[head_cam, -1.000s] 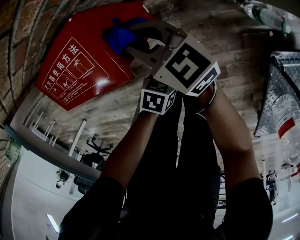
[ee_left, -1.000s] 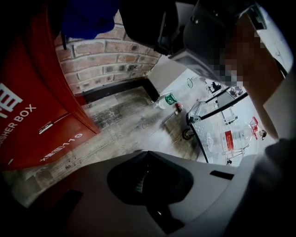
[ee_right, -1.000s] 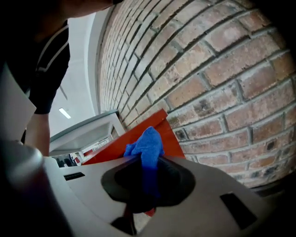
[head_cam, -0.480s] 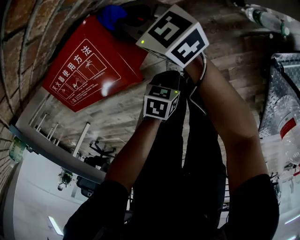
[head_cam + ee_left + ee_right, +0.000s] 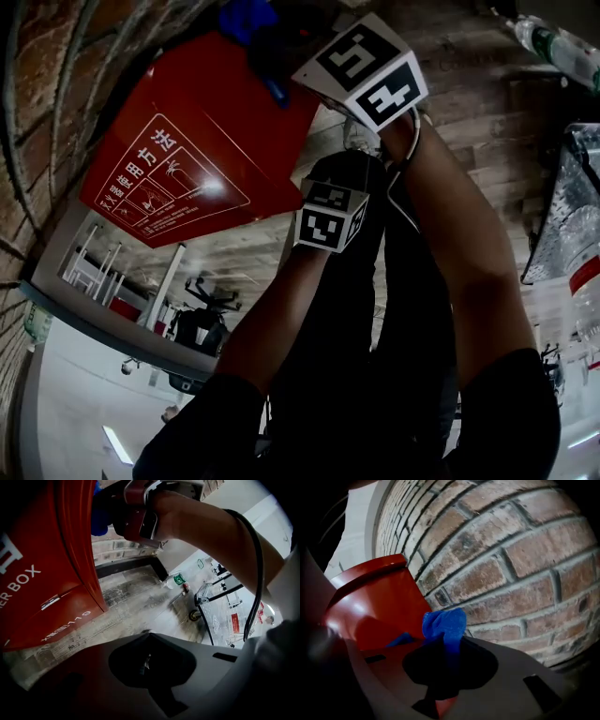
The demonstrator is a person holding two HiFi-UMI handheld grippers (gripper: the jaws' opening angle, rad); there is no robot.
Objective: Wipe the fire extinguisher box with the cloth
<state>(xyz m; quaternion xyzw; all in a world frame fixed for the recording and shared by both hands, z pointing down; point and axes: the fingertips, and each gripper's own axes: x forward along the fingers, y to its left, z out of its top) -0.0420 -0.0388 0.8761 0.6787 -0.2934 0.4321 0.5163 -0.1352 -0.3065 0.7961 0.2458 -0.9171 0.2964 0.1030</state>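
Right gripper view puts the red fire extinguisher box [image 5: 375, 606] against the brick wall [image 5: 497, 564]. Your blue cloth [image 5: 444, 625] is pinched in the right claw [image 5: 445, 644] by the box's top edge, bunched forward so fabric, not claw, likely meets the metal. Your left claw [image 5: 148, 637] is closed on nothing and held low near the box front, apparently clear of the wiping path.
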